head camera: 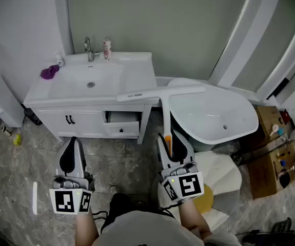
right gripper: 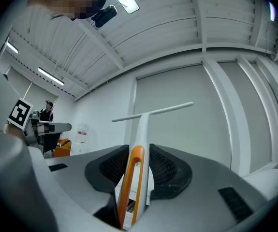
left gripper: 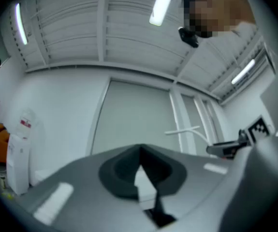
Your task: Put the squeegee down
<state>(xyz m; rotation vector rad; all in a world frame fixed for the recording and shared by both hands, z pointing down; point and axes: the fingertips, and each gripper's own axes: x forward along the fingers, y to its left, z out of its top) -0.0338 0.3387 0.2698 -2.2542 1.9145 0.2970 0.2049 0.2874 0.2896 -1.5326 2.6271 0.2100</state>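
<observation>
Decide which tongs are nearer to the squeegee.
Right. The right tongs clamp the squeegee by its handle; the left tongs are shut, apart from it, off to its left.

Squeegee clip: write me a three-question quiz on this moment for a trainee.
1. Multiple choice: the insert in the handle of the squeegee is A blue, B orange, C green.
2. True or false: the left hand-held gripper has its jaws wide apart.
3. Fill in: the purple cloth lies on the ___.

Key: 1 B. 2 False: its jaws are together with nothing between them; the right hand-held gripper is the one closed on the squeegee's handle. 3 vanity.
</observation>
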